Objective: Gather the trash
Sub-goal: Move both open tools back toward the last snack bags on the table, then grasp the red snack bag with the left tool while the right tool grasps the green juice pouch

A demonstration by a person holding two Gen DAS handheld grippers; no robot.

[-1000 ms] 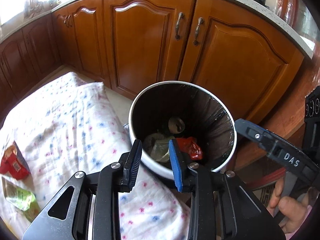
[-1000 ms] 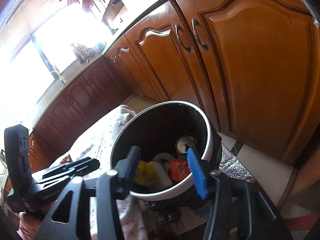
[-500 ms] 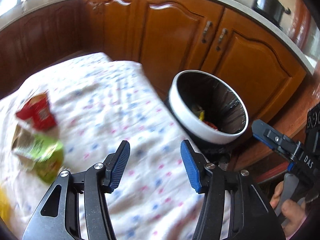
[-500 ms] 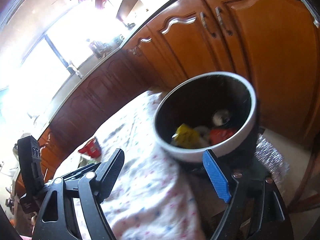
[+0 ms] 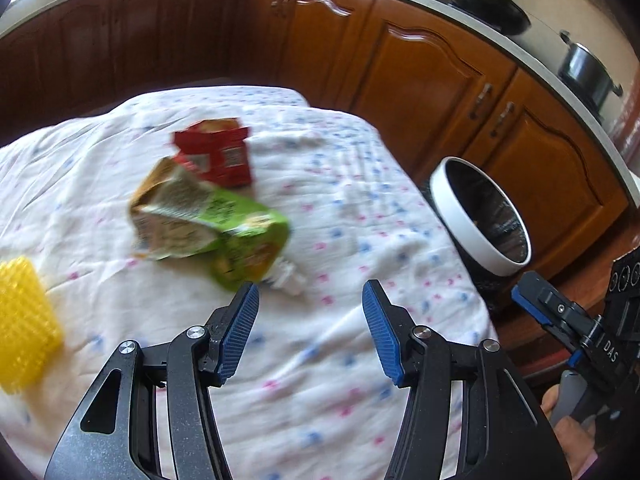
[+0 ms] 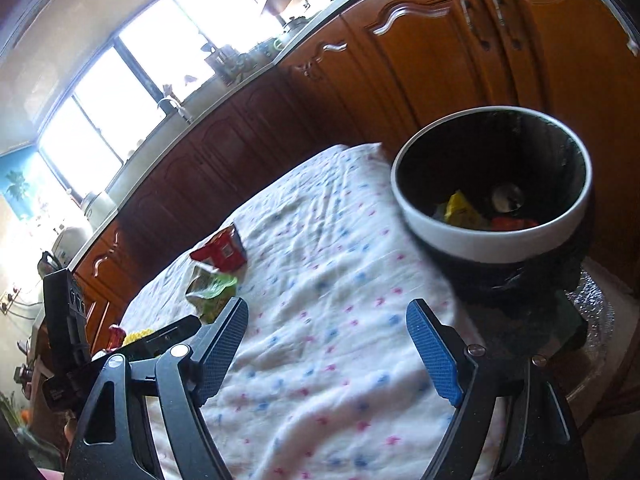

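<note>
A green pouch with a white spout (image 5: 208, 224) lies on the white dotted cloth (image 5: 340, 208), with a red wrapper (image 5: 216, 152) just behind it and a yellow bumpy item (image 5: 22, 316) at the left. My left gripper (image 5: 310, 332) is open and empty, just in front of the pouch's spout. My right gripper (image 6: 328, 348) is open and empty over the cloth. The white-rimmed bin (image 6: 492, 200) with a black liner holds yellow and red trash. The pouch (image 6: 212, 292) and red wrapper (image 6: 220, 252) also show in the right wrist view.
Brown wooden cabinets (image 5: 420, 72) run behind the table and bin (image 5: 480, 220). Pots (image 5: 588, 68) stand on the counter. The right gripper's body (image 5: 576, 328) and a hand show at the left wrist view's right edge.
Both grippers have swung away from the bin, toward the cloth, and opened wider. The pouch and red wrapper now lie close in front of my left gripper.
</note>
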